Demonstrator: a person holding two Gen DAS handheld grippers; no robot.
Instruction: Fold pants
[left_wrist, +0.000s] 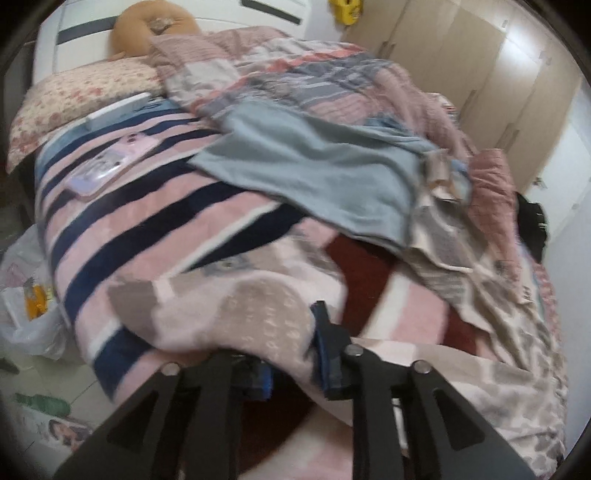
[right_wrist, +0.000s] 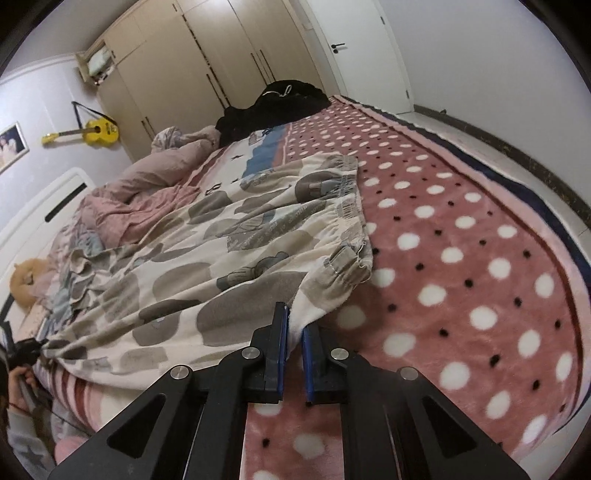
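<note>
You are working on the bed (right_wrist: 461, 236), whose pink polka-dot blanket carries everything. The pants (right_wrist: 229, 236), cream with grey blotches, lie spread across it, waistband toward the far side and the near edge pulled toward you. A rumpled duvet (right_wrist: 155, 177) sits beyond them, close enough to snag.

Your right tongs (right_wrist: 294, 334) are clenched on the near edge of the pants, cloth pinched between the blue pads. Your left tongs (left_wrist: 291, 354) stand with jaws apart around a bulge of the same cloth; whether they are actually gripping it, you cannot tell. In the right view a taut corner runs to that tool.

This looks like the lift before a fold. Next, you need both corners held level, then carried together over the cloth.
</note>
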